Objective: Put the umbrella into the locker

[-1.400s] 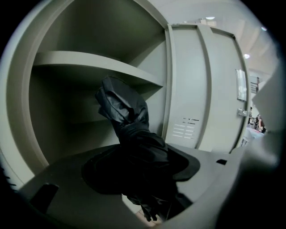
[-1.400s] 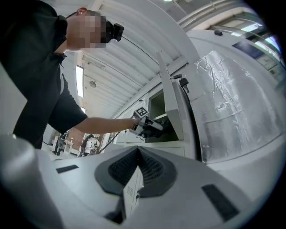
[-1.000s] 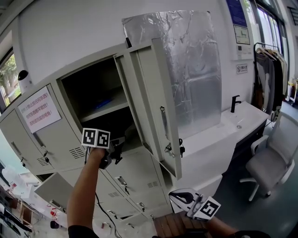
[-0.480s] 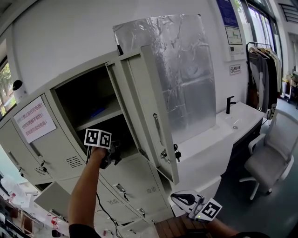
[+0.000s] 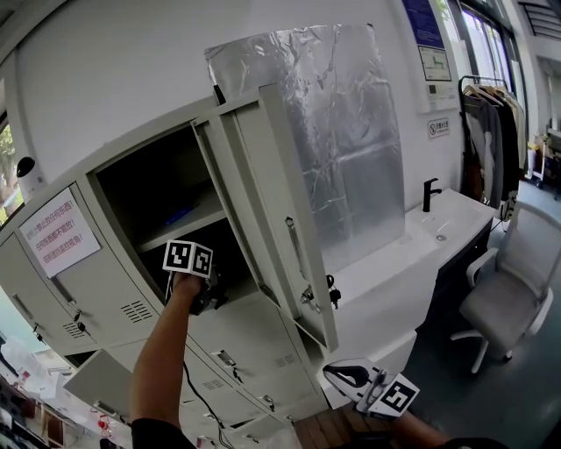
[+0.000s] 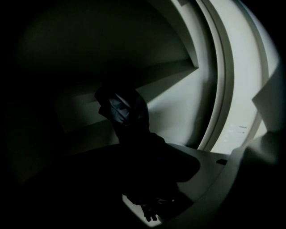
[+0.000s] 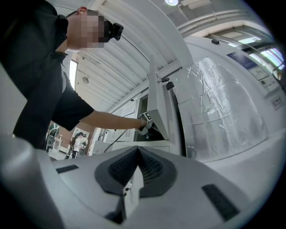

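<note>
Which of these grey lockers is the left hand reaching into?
The upper locker whose door stands wide open, right of the closed one bearing a paper notice; the left gripper holds the umbrella inside it.

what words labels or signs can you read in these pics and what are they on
Nothing reads clearly.
Notice on the left locker door: red characters, too small to read.
Blue poster, white chart and small sign on the wall: too small to read.
</note>
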Tool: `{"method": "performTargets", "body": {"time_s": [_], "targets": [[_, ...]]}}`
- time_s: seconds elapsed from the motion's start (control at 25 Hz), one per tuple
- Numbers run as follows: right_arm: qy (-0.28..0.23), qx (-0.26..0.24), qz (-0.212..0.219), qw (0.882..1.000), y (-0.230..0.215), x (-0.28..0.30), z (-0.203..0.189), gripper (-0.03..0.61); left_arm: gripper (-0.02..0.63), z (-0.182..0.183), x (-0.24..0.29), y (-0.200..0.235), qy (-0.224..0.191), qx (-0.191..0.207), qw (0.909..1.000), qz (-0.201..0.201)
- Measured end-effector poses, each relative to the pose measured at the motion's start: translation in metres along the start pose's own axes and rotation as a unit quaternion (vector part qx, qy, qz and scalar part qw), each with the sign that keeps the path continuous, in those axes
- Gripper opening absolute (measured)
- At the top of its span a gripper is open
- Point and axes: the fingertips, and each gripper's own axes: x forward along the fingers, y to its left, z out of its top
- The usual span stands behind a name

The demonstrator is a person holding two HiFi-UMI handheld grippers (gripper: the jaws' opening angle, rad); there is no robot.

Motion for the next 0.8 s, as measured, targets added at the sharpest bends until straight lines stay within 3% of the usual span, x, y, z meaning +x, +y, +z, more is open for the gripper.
{"method": "performTargets", "body": {"time_s": [0.8], "targets": [[0.011,0.004,-0.002,1.000,-0.003,0.000,-0.008,0.012,0.293,-0.008,0.022,0.020,0.039,0.003,0.9990,0.020]]}}
